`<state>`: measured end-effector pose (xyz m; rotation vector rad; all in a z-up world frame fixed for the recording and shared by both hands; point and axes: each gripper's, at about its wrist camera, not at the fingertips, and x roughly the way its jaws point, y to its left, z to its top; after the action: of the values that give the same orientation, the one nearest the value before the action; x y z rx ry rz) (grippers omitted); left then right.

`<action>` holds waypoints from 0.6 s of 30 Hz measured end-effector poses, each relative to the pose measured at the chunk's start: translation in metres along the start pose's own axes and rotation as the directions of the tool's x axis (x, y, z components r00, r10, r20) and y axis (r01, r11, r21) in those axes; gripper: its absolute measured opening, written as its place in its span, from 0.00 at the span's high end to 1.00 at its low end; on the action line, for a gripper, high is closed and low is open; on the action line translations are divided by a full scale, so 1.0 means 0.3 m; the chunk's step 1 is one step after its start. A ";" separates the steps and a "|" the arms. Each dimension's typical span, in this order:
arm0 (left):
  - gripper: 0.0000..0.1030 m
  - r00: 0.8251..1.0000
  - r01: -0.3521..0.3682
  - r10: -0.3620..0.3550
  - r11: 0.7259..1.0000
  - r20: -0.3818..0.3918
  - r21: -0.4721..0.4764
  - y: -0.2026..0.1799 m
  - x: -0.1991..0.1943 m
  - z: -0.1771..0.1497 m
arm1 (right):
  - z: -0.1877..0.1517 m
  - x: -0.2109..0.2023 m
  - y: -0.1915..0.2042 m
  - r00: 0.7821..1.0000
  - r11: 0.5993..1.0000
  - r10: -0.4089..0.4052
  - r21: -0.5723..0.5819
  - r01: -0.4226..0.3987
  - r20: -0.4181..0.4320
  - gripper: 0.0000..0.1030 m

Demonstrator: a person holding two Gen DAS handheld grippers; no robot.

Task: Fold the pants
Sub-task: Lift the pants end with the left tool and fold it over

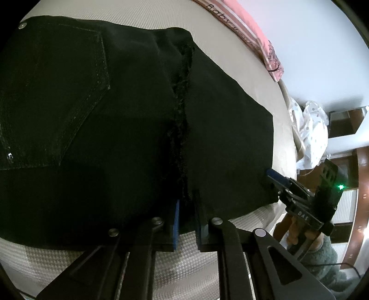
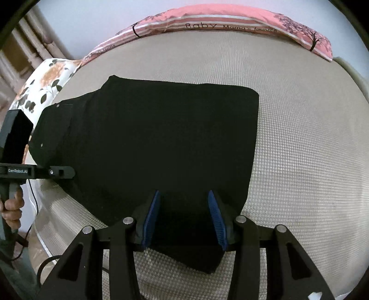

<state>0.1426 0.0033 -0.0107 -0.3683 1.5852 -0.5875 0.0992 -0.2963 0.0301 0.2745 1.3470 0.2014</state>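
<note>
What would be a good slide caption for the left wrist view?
Left tool shut on the near edge of black pants lying on a bed.

You have black pants (image 2: 150, 138) with pale pocket stitching on a beige waffle-textured bed cover (image 2: 299, 150). Behind them is a pink striped pillow (image 2: 230, 19) with black lettering, and beside it a white cushion (image 2: 46, 80) with a peach-and-dark floral print. Your hand-held gripper (image 2: 184, 215) is black with blue pads.

The black pants (image 2: 150, 138) lie flat on a beige textured bed (image 2: 299, 150), folded into a broad, roughly rectangular slab. The waist end with small metal rivets lies to the left in the right wrist view, and a straight folded edge runs down the right. A stitched back pocket (image 1: 57, 92) faces up, beside a frayed raw hem (image 1: 182, 110) crossing the dark cloth.
</note>
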 end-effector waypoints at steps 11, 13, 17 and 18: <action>0.78 0.951 -0.226 0.164 0.947 0.263 0.228 -0.142 -0.093 -0.020 | -0.037 -0.010 0.041 1.000 0.999 0.010 -0.039 -0.011 -0.023 0.54; 0.70 0.956 -0.222 0.149 0.930 0.254 0.291 -0.170 -0.068 -0.033 | -0.010 -0.006 0.054 1.000 0.999 0.020 -0.046 -0.021 -0.019 0.55; 0.69 0.952 -0.284 0.221 0.895 0.212 0.343 -0.179 0.016 -0.051 | 0.080 0.009 0.077 0.999 0.998 0.040 -0.050 -0.039 0.008 0.55; 0.69 0.948 -0.300 0.238 0.887 0.211 0.349 -0.174 0.029 -0.056 | 0.103 0.013 0.085 0.999 0.998 0.041 -0.053 -0.040 0.015 0.55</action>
<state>0.1192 -0.0416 0.0123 0.0954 1.2996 -0.6134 0.1306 -0.2734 0.0405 0.2587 1.3190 0.2684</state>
